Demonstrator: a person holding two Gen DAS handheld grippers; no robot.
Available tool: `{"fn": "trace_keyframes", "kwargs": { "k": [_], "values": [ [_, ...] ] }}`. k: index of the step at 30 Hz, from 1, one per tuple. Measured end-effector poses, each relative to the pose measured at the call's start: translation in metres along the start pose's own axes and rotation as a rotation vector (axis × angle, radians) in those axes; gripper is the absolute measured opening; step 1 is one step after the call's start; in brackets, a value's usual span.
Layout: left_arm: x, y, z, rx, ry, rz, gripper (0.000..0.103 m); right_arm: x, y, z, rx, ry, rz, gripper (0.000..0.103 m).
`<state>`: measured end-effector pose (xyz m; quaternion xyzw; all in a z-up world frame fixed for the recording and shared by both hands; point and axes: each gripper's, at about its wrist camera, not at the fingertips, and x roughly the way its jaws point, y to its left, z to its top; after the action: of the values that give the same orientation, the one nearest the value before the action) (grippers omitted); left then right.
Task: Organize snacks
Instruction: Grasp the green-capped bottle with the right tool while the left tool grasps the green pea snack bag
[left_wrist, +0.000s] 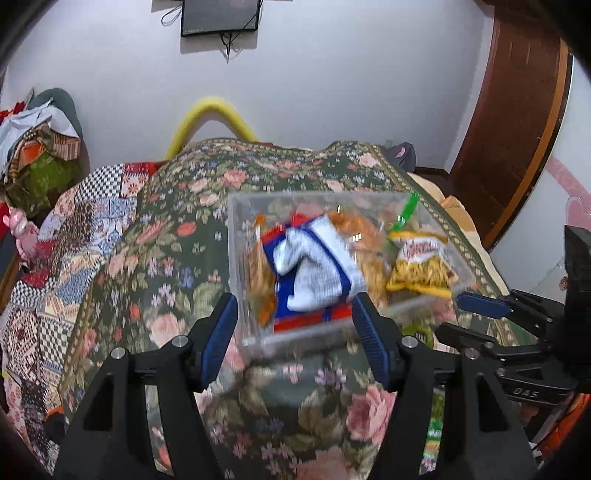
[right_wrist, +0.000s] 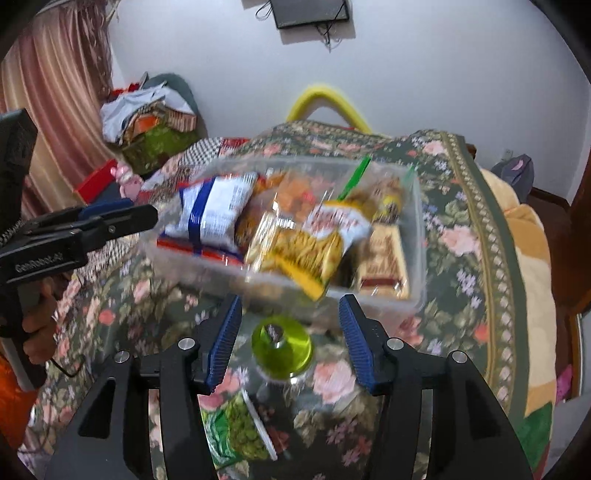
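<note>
Packing is nearly done: bin (right_wrist: 415, 236) on the bed (left_wrist: 155, 258) holds most snacks. Left hand-held gripper (left_wrist: 295, 332), spread and empty, hovers before it. Right hand-held gripper (right_wrist: 290, 343), spread, straddles the green cup (right_wrist: 282, 347); next, probably close on it. Green packet (right_wrist: 236, 428) waits nearer.

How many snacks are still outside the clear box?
2 outside the clear box: a green cup just before it, and a green packet nearer the camera. More may be hidden.

White wall (left_wrist: 332, 92), wall-mounted screen (left_wrist: 219, 16), floral bedspread (left_wrist: 177, 236), pink curtain (right_wrist: 55, 92)
</note>
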<state>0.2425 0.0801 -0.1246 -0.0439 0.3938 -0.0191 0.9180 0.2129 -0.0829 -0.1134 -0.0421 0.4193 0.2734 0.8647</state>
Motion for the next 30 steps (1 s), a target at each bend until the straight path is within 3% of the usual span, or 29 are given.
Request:
{"fn": "trace_keyframes", "kwargs": {
  "k": [10, 14, 30],
  "values": [
    [0.013, 0.000, -0.037, 0.027, 0.078, -0.010, 0.064, 0.042, 0.001, -0.019, 0.015, 0.098, 0.011, 0.051],
    [0.016, -0.003, -0.049, 0.011, 0.102, -0.040, 0.064, 0.051, 0.003, -0.019, 0.030, 0.111, 0.014, 0.046],
    [0.011, -0.079, -0.095, 0.068, 0.207, -0.211, 0.067, -0.031, -0.013, -0.038, 0.049, -0.015, -0.084, 0.043]
  ]
}}
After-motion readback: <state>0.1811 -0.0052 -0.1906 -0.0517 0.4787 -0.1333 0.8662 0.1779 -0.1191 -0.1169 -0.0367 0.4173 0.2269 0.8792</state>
